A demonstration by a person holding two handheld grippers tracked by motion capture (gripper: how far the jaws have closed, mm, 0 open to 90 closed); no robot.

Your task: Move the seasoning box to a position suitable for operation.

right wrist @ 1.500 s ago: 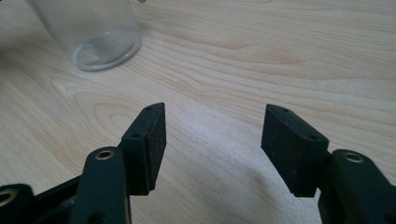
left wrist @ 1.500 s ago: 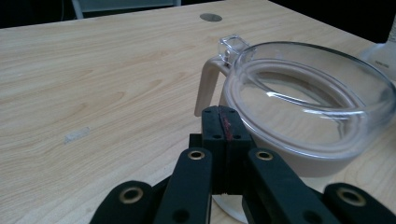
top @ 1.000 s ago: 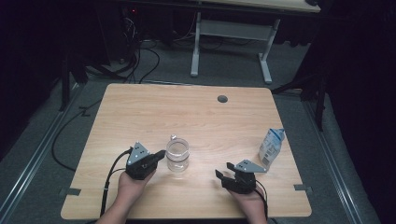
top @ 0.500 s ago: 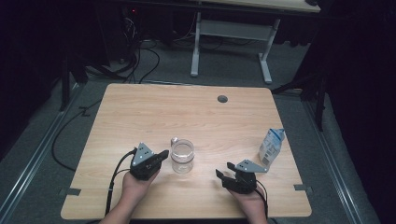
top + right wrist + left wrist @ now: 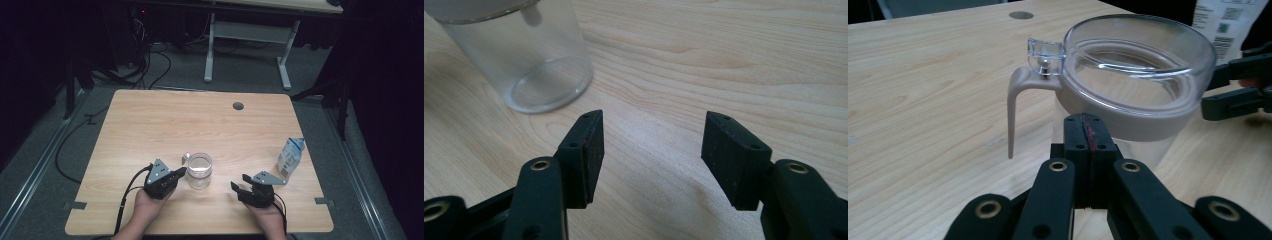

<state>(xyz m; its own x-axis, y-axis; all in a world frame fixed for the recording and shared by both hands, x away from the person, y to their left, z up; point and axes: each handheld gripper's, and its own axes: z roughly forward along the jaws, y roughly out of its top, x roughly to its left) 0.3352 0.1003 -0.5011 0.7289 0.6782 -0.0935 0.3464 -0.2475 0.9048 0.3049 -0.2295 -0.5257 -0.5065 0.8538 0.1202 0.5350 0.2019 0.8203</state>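
While I watch from the high view, my two black two-jaw grippers sit at the near edge of the light wooden table point(image 5: 165, 120), each held in a hand that comes in from the bottom. My left gripper point(image 5: 176, 174) rests just left of the clear plastic jar with the beige rim band and clear hinged lid point(image 5: 199, 170); in the left gripper view its jaws are pressed flat together with nothing between them, their tip point(image 5: 1088, 131) right up against the jar's beige band point(image 5: 1128, 125), though I cannot tell whether they actually touch it. That jar point(image 5: 1128, 85) stands upright, its beige clasp arm point(image 5: 1015, 107) hanging down on the side away from my right gripper. My right gripper point(image 5: 239, 187) lies to the right of the jar and slightly nearer me, apart from it; in the right gripper view its jaws point(image 5: 651, 150) stand wide apart over bare wood, holding nothing, with the jar's clear base point(image 5: 531, 65) beyond the left jaw. Farther right, near the table's right edge, a small white and blue carton point(image 5: 290, 156) stands upright, just beyond my right gripper. Toward the far edge a round grey cable hole point(image 5: 238, 106) is set in the tabletop. Beyond the table, black cables point(image 5: 150, 65) trail over grey floor beside a white desk frame point(image 5: 250, 35).
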